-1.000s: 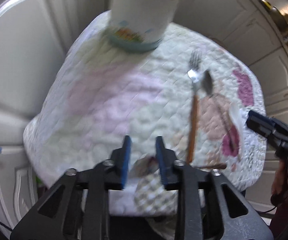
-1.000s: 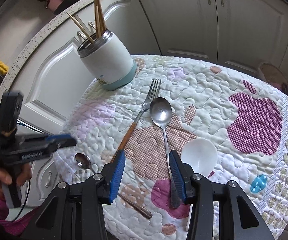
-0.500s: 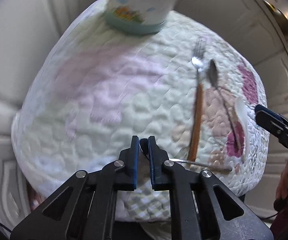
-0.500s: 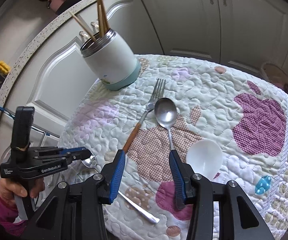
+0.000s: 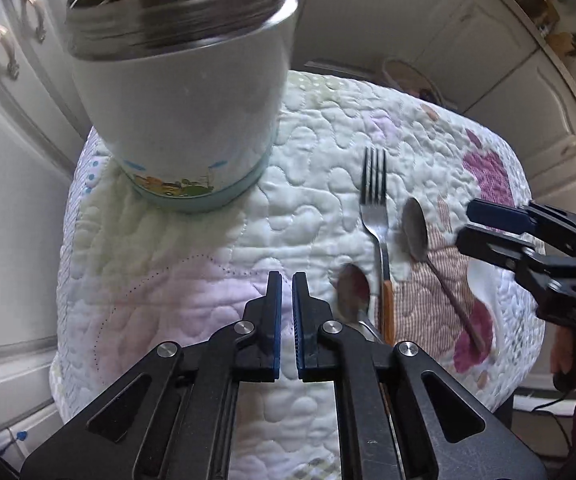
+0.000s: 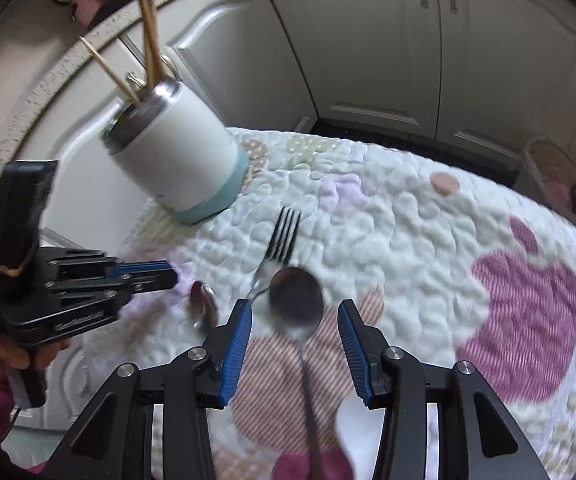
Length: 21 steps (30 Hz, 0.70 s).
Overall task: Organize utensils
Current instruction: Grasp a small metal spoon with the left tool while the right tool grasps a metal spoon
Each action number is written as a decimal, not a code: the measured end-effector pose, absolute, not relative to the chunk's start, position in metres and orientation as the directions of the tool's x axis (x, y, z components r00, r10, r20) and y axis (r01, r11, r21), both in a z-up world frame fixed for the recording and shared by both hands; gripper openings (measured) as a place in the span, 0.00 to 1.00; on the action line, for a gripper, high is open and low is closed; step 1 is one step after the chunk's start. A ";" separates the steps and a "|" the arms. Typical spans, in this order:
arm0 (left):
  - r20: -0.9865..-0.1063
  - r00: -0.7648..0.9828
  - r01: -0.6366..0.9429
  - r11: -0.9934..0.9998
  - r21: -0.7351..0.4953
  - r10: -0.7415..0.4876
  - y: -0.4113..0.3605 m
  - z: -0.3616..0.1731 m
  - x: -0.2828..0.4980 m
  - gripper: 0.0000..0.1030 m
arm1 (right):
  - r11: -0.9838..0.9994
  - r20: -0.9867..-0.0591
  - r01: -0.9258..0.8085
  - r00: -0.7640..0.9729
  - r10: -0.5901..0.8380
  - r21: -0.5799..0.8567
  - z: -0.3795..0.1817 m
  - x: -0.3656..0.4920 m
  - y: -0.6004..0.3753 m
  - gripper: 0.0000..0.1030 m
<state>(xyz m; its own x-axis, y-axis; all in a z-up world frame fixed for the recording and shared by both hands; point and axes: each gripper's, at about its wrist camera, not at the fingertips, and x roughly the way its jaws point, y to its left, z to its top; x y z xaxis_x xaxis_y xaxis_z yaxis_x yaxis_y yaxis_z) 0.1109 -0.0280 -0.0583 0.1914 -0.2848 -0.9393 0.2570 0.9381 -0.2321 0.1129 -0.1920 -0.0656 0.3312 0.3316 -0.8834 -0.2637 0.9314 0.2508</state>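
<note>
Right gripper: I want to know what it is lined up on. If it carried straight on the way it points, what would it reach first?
Probably the large metal spoon, which lies between the right gripper's open jaws on the quilted cloth. Depth is unclear.

Soft daylight, fisheye bending and dark corners, motion blur in right wrist view, faint shadows

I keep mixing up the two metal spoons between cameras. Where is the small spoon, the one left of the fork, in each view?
Left wrist: small spoon at centre right, just left of the fork.
Right wrist: small spoon at centre left, beside the left tool.
Shared landmark: the white utensil jar.
</note>
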 end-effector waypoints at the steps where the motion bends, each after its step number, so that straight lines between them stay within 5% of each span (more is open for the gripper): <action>1: -0.934 0.186 0.241 0.936 -0.258 -0.305 -0.025 -0.058 0.110 0.04 | 0.930 -0.890 -0.283 0.320 0.324 0.237 -0.070 0.120 -0.190 0.42; 5: -0.912 0.176 0.195 0.921 -0.337 -0.371 -0.017 -0.057 0.109 0.40 | 0.895 -0.890 -0.376 0.283 0.356 0.239 -0.082 0.133 -0.182 0.42; 6: -0.904 0.170 0.191 0.913 -0.360 -0.392 -0.017 -0.058 0.109 0.41 | 0.891 -0.891 -0.388 0.280 0.357 0.235 -0.085 0.136 -0.181 0.42; 13: -0.906 0.119 0.240 0.897 -0.372 -0.407 -0.041 -0.072 0.116 0.41 | 0.835 -0.889 -0.480 0.209 0.407 0.269 -0.101 0.144 -0.177 0.42; 17: -0.901 0.126 0.259 0.890 -0.374 -0.415 -0.052 -0.073 0.120 0.40 | 0.822 -0.871 -0.485 0.214 0.442 0.298 -0.104 0.147 -0.181 0.34; 19: -0.901 0.125 0.267 0.888 -0.374 -0.416 -0.059 -0.073 0.122 0.33 | 0.822 -0.870 -0.490 0.223 0.440 0.290 -0.103 0.146 -0.182 0.33; 20: -0.903 0.118 0.273 0.888 -0.370 -0.412 -0.061 -0.074 0.123 0.21 | 0.822 -0.873 -0.499 0.231 0.429 0.272 -0.101 0.144 -0.184 0.05; 21: -0.908 0.118 0.280 0.891 -0.357 -0.401 -0.065 -0.075 0.123 0.12 | 0.821 -0.872 -0.509 0.242 0.426 0.260 -0.098 0.141 -0.185 0.05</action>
